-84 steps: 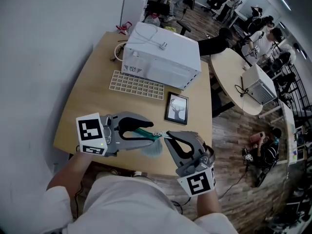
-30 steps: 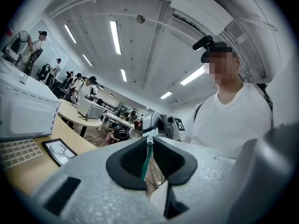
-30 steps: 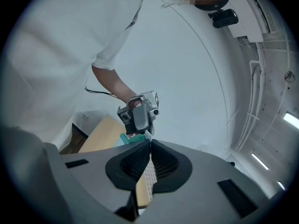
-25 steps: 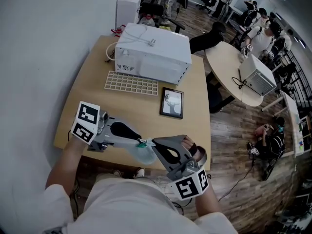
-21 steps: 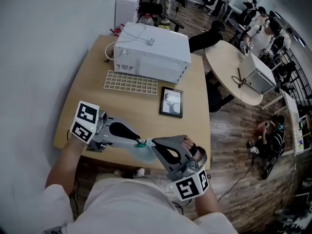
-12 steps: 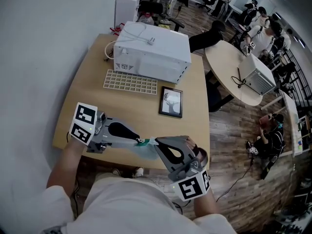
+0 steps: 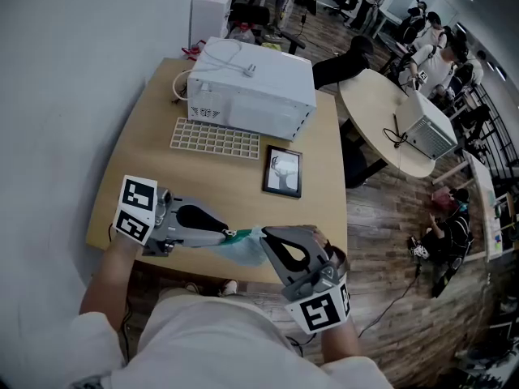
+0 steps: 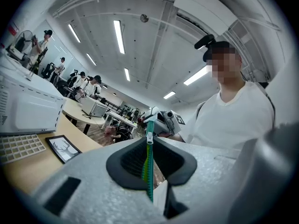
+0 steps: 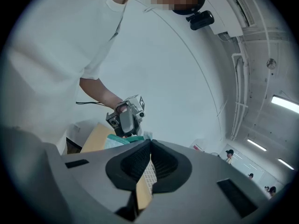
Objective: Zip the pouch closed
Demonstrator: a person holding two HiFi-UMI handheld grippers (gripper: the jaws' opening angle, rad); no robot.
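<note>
A see-through pouch [image 7: 243, 251] with a teal-green zipper hangs between my two grippers over the table's front edge. In the head view my left gripper [image 7: 229, 234] comes in from the left and is shut on the pouch's zipper edge. In the left gripper view the green zipper tape [image 8: 149, 167] runs through the shut left gripper [image 8: 149, 141], with a small white slider [image 8: 149, 137] at its tips. My right gripper [image 7: 261, 233] faces it from the right, shut on the zipper's other end. In the right gripper view the pouch [image 9: 119, 140] shows just beyond the closed right gripper [image 9: 150, 141].
On the wooden table [image 7: 154, 177] stand a white microwave [image 7: 251, 87], a white grid tray [image 7: 215, 138] and a framed picture [image 7: 281, 171]. A round table [image 7: 381, 128] with another white appliance is at the right. People sit at the back.
Within the last second the right gripper has drifted slightly right, so a bit more pouch shows between the tips. The left gripper has stayed in place.
</note>
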